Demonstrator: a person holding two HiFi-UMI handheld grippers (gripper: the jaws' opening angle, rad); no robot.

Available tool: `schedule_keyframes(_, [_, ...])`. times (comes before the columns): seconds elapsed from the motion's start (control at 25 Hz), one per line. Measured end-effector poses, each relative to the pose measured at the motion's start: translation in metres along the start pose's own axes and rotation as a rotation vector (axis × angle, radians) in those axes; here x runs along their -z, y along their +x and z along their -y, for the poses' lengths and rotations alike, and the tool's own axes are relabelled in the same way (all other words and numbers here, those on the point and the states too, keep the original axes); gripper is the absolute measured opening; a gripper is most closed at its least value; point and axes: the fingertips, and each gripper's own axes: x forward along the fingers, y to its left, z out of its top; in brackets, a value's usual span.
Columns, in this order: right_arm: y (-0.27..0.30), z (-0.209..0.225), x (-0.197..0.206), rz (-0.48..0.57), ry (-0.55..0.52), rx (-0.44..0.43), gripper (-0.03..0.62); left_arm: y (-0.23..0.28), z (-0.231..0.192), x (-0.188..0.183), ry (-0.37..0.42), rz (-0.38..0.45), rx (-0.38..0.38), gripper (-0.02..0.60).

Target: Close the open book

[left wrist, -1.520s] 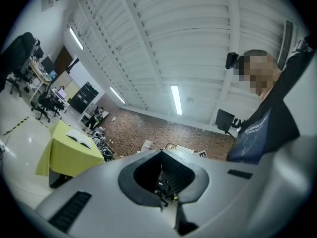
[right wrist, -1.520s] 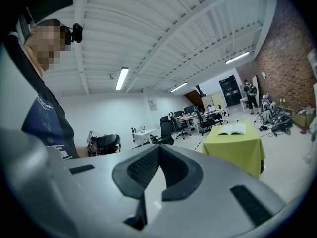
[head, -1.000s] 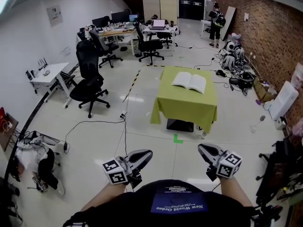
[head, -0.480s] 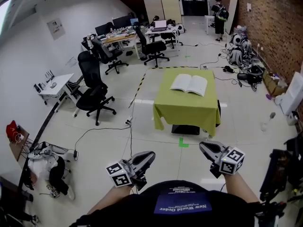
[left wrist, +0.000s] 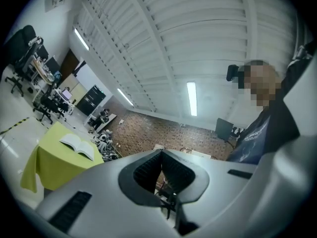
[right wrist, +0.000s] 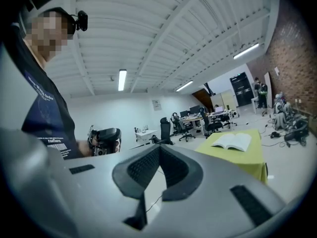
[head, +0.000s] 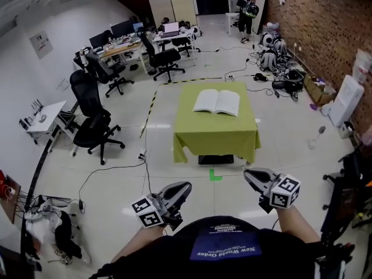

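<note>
An open white book [head: 216,102] lies flat on a table with a yellow-green cloth [head: 215,131], several steps ahead of me. The book also shows small in the left gripper view [left wrist: 77,147] and the right gripper view [right wrist: 231,142]. My left gripper [head: 185,188] is held low near my body, jaws shut with nothing between them [left wrist: 161,155]. The right gripper [head: 249,175] is beside it, also shut and empty [right wrist: 159,151]. Both are far from the book.
Black office chairs [head: 93,127] stand at the left, with desks [head: 125,45] behind them. Cables run across the floor near the table. Bags and gear [head: 279,68] lie along the brick wall at the right. A person [head: 247,10] stands far back.
The table and book have come closer and shifted slightly left in the head view as I walk forward. Both grippers stay shut and low in front of me.
</note>
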Motion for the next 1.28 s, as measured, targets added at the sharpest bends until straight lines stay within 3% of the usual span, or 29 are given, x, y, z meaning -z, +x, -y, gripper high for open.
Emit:
schedule_keyframes(0.32, [0.093, -0.002, -0.035, 0.029, 0.000, 0.103, -0.012, -0.030, -0.082, -0.062, 0.039, -0.058, 0.098, 0.006])
schedule_keyframes(0.68, [0.145, 0.008, -0.035, -0.002, 0.008, 0.142, -0.012, -0.048, -0.141, -0.073, -0.001, -0.056, 0.132, 0.006])
schedule_keyframes(1.0, [0.184, 0.044, -0.047, -0.006, 0.021, 0.053, -0.012, -0.041, -0.179, -0.081, -0.006, -0.038, 0.044, 0.006])
schedule_keyframes(1.28, [0.185, 0.137, -0.072, -0.013, 0.016, -0.074, -0.012, 0.044, -0.190, -0.095, 0.044, 0.020, -0.052, 0.006])
